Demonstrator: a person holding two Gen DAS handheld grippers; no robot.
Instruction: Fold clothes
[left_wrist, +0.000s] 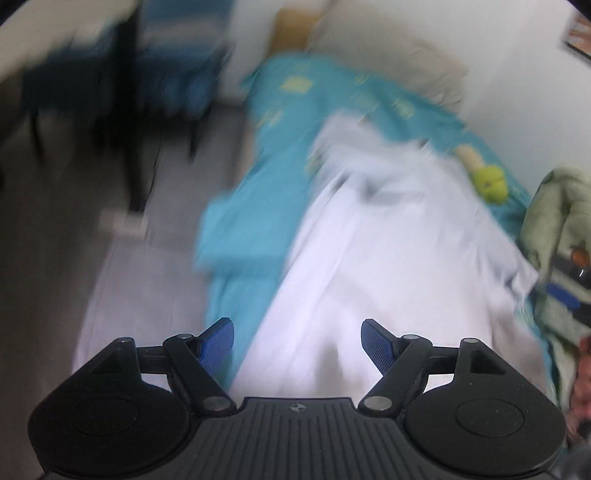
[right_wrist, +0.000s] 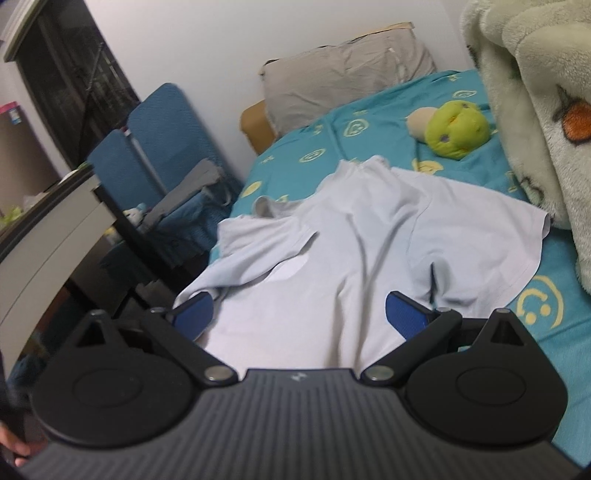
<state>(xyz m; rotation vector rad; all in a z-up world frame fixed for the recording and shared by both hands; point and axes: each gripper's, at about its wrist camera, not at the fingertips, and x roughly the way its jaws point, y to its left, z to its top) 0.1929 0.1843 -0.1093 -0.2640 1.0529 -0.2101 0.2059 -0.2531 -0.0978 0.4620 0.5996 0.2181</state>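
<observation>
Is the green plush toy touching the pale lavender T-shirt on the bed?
Apart. The right wrist view shows teal sheet between the green plush toy and the pale lavender T-shirt.

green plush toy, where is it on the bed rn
In the right wrist view the green plush toy lies on the teal sheet toward the upper right, beyond the white shirt, beside the fleece blanket, below the grey pillow.

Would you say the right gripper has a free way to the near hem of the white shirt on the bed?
Probably yes: the right gripper is open, holds nothing, and the white shirt lies just ahead with nothing over its near edge.
</observation>
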